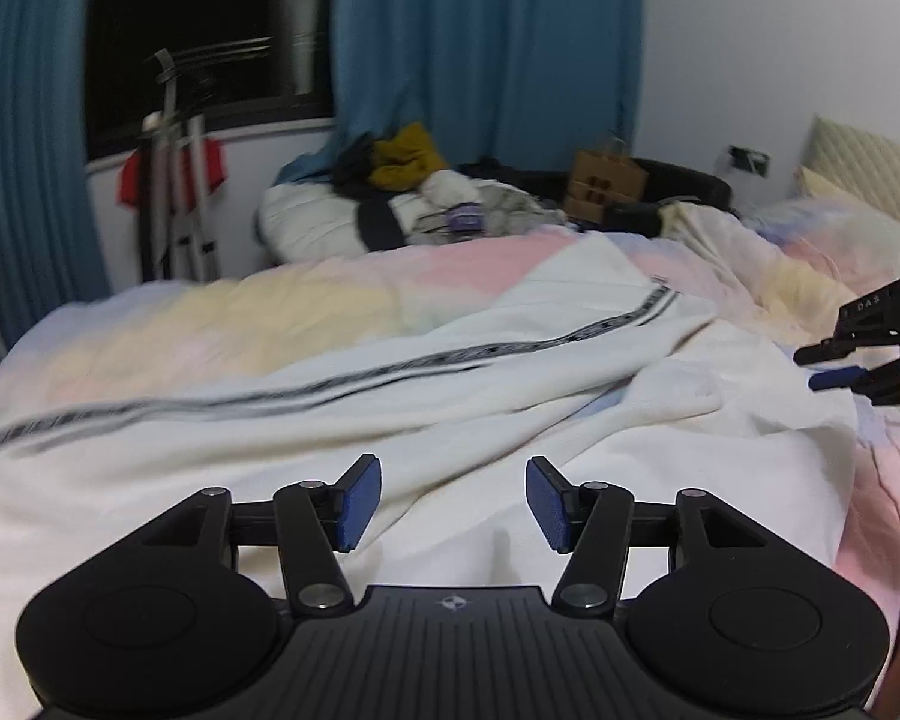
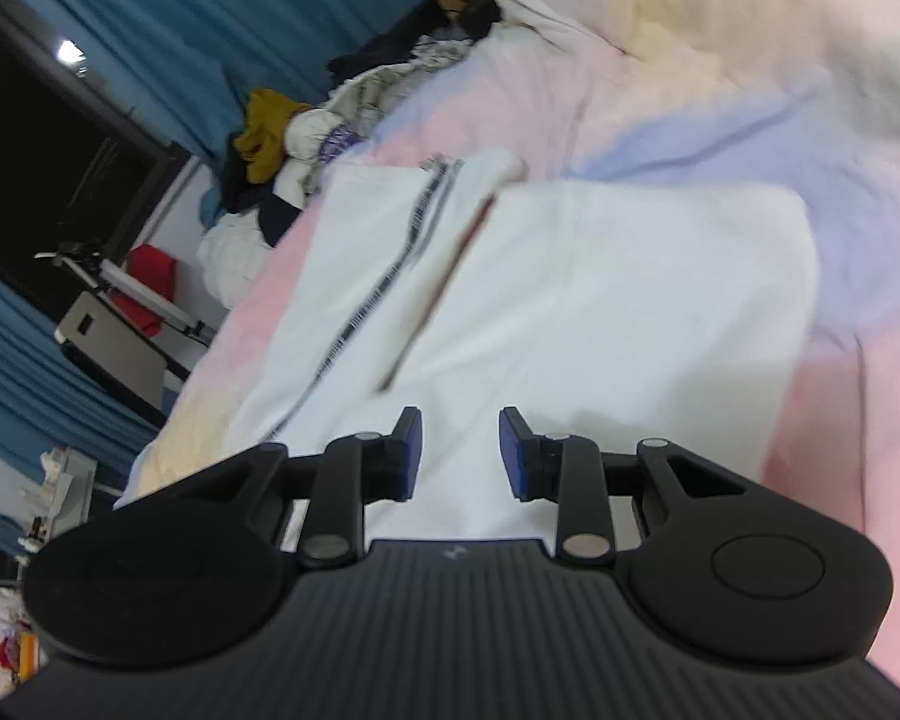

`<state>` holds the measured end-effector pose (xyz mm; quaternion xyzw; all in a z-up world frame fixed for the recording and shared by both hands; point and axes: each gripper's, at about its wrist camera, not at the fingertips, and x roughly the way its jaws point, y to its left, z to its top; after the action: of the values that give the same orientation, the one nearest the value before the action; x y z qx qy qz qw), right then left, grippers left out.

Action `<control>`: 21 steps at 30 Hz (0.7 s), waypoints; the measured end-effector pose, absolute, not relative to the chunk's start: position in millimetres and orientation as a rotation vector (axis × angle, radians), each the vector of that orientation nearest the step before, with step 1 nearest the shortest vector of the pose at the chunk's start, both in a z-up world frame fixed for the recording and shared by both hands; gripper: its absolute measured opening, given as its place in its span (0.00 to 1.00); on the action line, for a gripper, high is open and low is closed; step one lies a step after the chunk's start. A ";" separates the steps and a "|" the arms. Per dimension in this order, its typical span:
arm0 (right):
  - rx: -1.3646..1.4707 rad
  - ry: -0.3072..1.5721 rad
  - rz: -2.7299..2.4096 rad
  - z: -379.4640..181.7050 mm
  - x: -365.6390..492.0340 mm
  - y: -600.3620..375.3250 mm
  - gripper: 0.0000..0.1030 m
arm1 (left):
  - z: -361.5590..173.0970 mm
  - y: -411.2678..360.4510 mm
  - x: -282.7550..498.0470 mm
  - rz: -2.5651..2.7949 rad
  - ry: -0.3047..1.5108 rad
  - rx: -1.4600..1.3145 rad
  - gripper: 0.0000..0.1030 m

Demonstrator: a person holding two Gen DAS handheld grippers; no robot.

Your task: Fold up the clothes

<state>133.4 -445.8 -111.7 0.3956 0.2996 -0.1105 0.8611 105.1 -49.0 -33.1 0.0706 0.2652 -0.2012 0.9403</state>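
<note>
From the left wrist camera, the left gripper hangs just above a white garment with a dark striped band, which lies spread and rumpled across a bed covered in a pastel pink, yellow and blue duvet. Its blue pads stand well apart with nothing between them, so the claw is released. At the right edge the right gripper shows side-on over the bed, with a gap between its fingers. Beyond the bed, a heap of clothes rests on a white cushion, and a brown paper bag stands near it; what the bag holds cannot be seen. Blue curtains frame a dark window.

From the right wrist camera, the right gripper hovers over the same white garment, here lying flatter, one part folded over with its striped band to the left. The pads are parted and grasp nothing. The clothes heap sits at the far side of the bed, by the curtains.
</note>
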 end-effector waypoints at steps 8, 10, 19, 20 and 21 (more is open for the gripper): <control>0.664 0.617 -0.248 -111.0 144.8 -425.4 0.31 | -40.1 -152.4 202.1 -0.554 0.536 0.278 0.59; 0.637 0.642 -0.221 -115.5 152.9 -421.0 0.31 | -45.7 -183.7 229.0 -0.599 0.538 0.296 0.60; 0.623 0.635 -0.226 -130.1 168.1 -426.8 0.31 | -102.5 -336.5 326.1 -0.768 0.590 0.488 0.63; 0.619 0.624 -0.239 -131.2 169.2 -428.6 0.31 | -110.6 -350.4 332.5 -0.779 0.592 0.521 0.63; 0.614 0.616 -0.252 -133.0 170.9 -430.8 0.31 | -118.8 -363.7 338.3 -0.791 0.594 0.554 0.61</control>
<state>170.9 -430.8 -133.0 0.2965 0.2974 -0.1216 0.8994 338.3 -363.7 -118.8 0.2624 0.2813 -0.3745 0.8437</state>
